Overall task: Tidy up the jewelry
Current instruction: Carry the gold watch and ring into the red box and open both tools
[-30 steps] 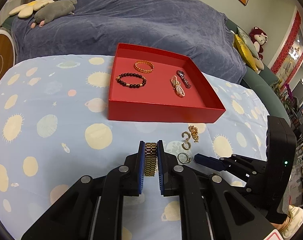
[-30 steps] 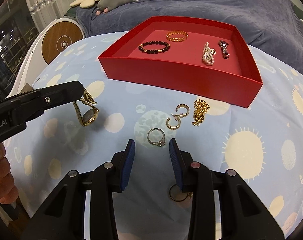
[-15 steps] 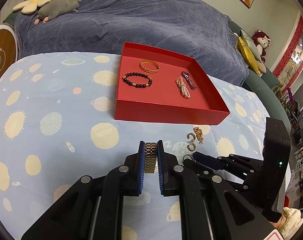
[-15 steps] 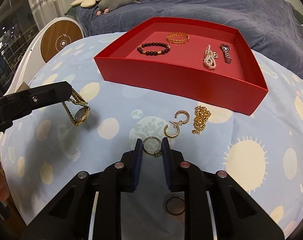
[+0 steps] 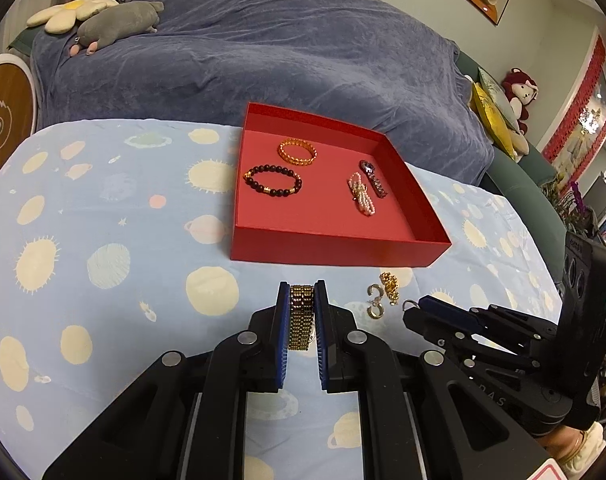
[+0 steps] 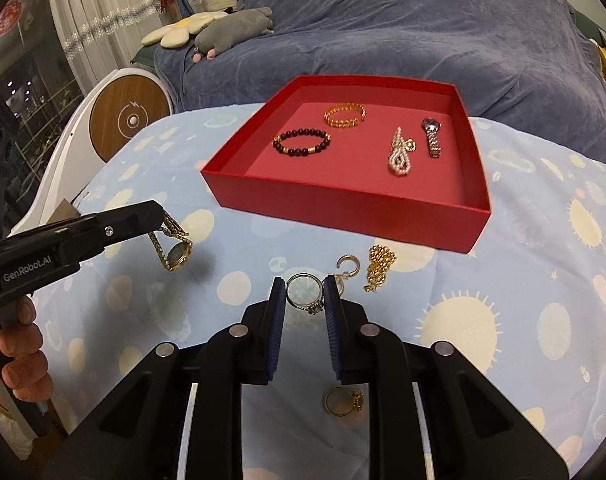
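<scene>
The gold watch (image 5: 302, 316) dial hides behind the left tool (image 5: 302, 300); one earring (image 6: 340, 280) is half-covered.

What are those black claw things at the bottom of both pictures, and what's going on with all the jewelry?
They are hand-held grippers, one in each of a person's hands, each carrying a camera that looks along its two fingers. So each picture is one gripper's own view.

The left gripper is shut on a gold watch, pinched by its band. The right gripper is shut on a silver ring.

On the blue patterned cloth stands a red tray already holding two bead bracelets, a pearl piece and a small watch. Outside it lie gold hoop earrings, a gold chain and another gold ring.
</scene>
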A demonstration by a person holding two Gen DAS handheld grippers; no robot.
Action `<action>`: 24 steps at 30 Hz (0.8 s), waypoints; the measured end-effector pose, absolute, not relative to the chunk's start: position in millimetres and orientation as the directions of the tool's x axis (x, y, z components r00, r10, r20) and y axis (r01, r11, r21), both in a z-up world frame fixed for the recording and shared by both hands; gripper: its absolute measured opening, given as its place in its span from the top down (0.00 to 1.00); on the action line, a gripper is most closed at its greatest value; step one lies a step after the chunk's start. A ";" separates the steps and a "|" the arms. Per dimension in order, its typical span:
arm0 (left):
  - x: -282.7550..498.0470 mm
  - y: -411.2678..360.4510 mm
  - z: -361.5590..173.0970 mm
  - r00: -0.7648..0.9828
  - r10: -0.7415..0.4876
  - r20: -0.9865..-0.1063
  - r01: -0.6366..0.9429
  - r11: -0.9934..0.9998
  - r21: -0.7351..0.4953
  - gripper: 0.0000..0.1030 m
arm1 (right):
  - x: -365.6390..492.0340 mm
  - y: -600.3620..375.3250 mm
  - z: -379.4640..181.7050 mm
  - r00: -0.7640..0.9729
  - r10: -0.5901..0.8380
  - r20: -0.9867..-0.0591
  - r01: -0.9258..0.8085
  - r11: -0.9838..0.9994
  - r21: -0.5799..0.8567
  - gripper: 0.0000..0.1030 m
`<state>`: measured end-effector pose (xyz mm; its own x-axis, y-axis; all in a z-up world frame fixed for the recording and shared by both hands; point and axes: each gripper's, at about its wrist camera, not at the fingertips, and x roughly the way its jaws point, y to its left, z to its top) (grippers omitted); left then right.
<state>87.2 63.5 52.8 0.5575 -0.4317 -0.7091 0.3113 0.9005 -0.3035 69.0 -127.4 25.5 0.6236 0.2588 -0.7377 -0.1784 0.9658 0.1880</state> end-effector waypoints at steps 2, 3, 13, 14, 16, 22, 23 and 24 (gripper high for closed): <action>93.0 61.1 67.3 0.569 -0.448 -0.690 0.321 0.893 -0.315 0.91 | 72.5 -137.4 38.9 0.645 0.251 -0.722 -0.161 0.968 0.192 0.82; 96.2 58.2 74.5 0.577 -0.450 -0.682 0.326 0.892 -0.313 0.91 | 76.1 -142.7 45.4 0.657 0.242 -0.714 -0.153 0.970 0.188 0.82; 176.2 4.0 101.8 0.556 -0.492 -0.670 0.367 0.868 -0.334 0.91 | 150.6 -174.1 49.6 0.673 0.182 -0.717 -0.080 0.981 0.174 0.82; 185.0 -2.3 94.3 0.550 -0.484 -0.680 0.359 0.873 -0.331 0.91 | 155.8 -175.4 45.5 0.670 0.176 -0.721 -0.076 0.983 0.169 0.82; 199.3 -10.6 76.4 0.537 -0.465 -0.704 0.342 0.883 -0.322 0.91 | 167.2 -177.5 34.0 0.658 0.164 -0.735 -0.064 0.985 0.162 0.82; 230.0 -11.6 21.8 0.472 -0.425 -0.772 0.270 0.904 -0.332 0.91 | 186.0 -179.1 6.8 0.617 0.145 -0.773 -0.058 0.989 0.140 0.82; 232.0 -10.2 16.3 0.466 -0.421 -0.778 0.263 0.906 -0.332 0.91 | 187.6 -178.9 5.1 0.615 0.143 -0.776 -0.060 0.989 0.135 0.82; 232.3 -8.4 12.9 0.466 -0.417 -0.780 0.256 0.908 -0.332 0.91 | 189.3 -179.3 3.5 0.612 0.141 -0.778 -0.062 0.989 0.131 0.81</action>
<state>232.3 -8.4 12.9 0.4662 -0.4169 -0.7803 0.2564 0.9078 -0.3319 189.3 -179.3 3.5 0.6125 0.1411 -0.7778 -0.0619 0.9895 0.1308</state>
